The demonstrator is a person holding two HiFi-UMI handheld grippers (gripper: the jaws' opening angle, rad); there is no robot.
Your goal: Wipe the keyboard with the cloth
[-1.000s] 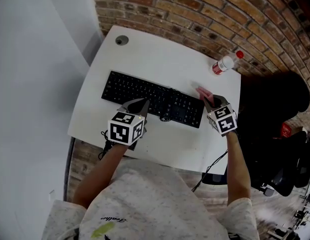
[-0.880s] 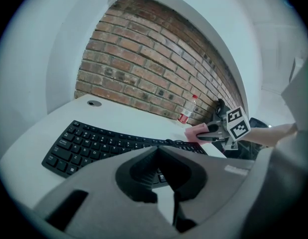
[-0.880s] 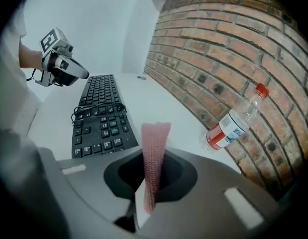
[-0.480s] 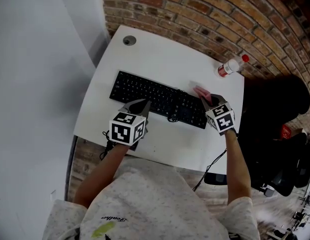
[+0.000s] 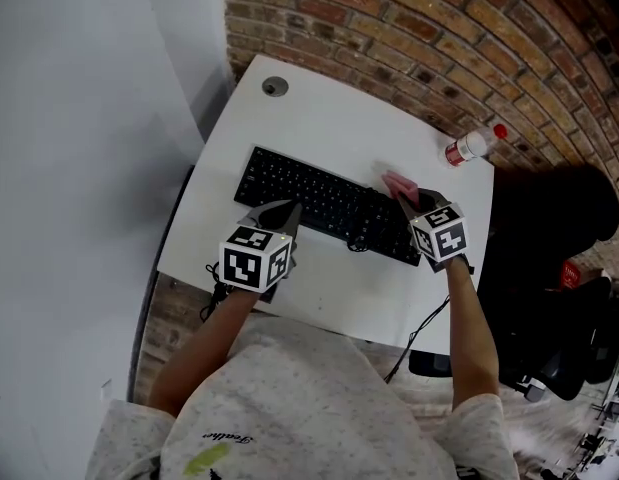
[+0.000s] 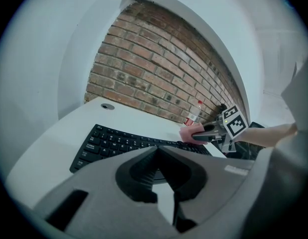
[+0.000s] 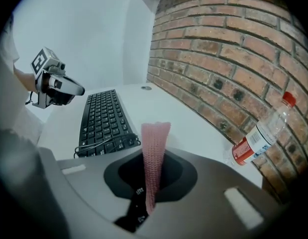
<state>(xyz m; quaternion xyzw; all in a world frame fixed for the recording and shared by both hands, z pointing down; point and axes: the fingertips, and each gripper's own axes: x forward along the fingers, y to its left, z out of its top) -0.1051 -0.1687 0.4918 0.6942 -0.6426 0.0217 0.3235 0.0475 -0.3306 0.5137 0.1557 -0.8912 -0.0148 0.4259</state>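
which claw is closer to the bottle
Right. The right claw, holding the cloth, is at the keyboard's right end, the end nearest the bottle by the brick wall. The left claw is at the keyboard's front edge, well to the bottle's left.

Soft knit against hard, matt plastic
A pink ribbed knitted cloth (image 7: 156,133) sits between matt grey plastic fingers (image 7: 208,180); left of them, a matt black plastic keyboard (image 7: 101,118) on a smooth white surface (image 7: 158,103).

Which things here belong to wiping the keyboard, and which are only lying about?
For the job: keyboard, pink cloth, right gripper shut on the pink cloth.
Lying about: plastic bottle, round desk hole.
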